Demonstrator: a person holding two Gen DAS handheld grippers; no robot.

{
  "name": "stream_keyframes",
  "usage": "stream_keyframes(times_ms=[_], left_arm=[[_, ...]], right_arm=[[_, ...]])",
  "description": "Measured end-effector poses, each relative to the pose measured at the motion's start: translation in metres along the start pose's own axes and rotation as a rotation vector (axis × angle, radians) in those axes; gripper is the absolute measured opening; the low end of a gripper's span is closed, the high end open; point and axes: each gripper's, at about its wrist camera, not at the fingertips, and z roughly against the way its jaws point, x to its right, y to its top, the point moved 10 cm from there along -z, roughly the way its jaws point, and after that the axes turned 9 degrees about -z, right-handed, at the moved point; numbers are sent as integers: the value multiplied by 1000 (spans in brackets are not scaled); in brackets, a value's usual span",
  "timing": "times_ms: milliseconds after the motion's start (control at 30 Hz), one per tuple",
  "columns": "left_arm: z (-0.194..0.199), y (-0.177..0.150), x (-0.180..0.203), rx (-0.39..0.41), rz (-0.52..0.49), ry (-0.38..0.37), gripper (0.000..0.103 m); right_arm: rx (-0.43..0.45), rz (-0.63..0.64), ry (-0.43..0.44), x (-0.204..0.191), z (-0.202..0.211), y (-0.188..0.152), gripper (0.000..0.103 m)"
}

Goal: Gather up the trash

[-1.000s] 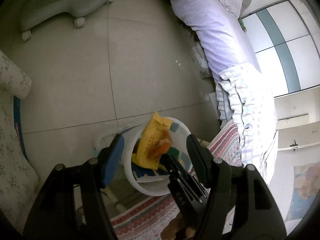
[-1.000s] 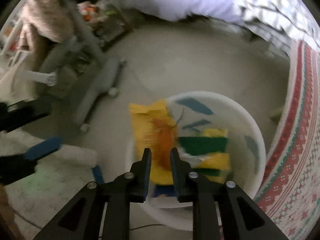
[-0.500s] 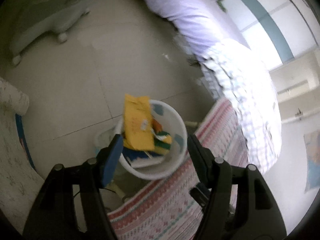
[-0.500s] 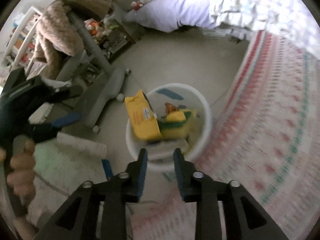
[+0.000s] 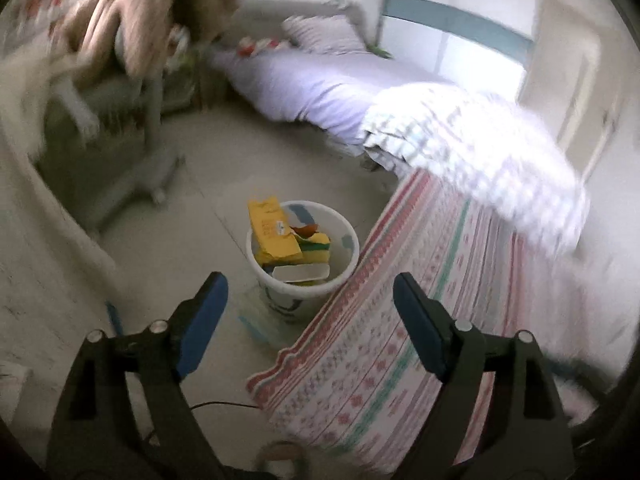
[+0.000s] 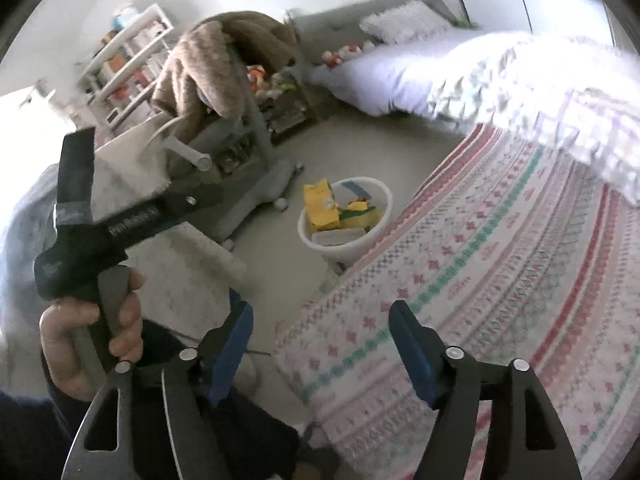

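Both hand-held grippers, left and right, are wide open and empty. The white bin on the floor beside the patterned blanket already holds the trash; any further piece should be gripped firmly and released low over the bin.

Floor: we see bare tile left of bin.
Rug: edge touches bin's right.
Chair base: near, behind-left.
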Motion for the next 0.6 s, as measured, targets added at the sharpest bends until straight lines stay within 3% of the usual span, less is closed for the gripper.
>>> stream_keyframes(times_ms=[133, 300, 367, 600], left_arm=[[13, -13, 33, 33, -141, 61, 86], [28, -16, 60, 76, -187, 62, 90], [29, -16, 67, 71, -202, 63, 91], [32, -19, 70, 81, -179, 92, 94]], right_arm=[[51, 23, -51, 14, 16, -13, 77], [74, 132, -155, 20, 22, -17, 78], [81, 139, -157, 21, 22, -17, 83], [91, 117, -155, 27, 23, -17, 83]])
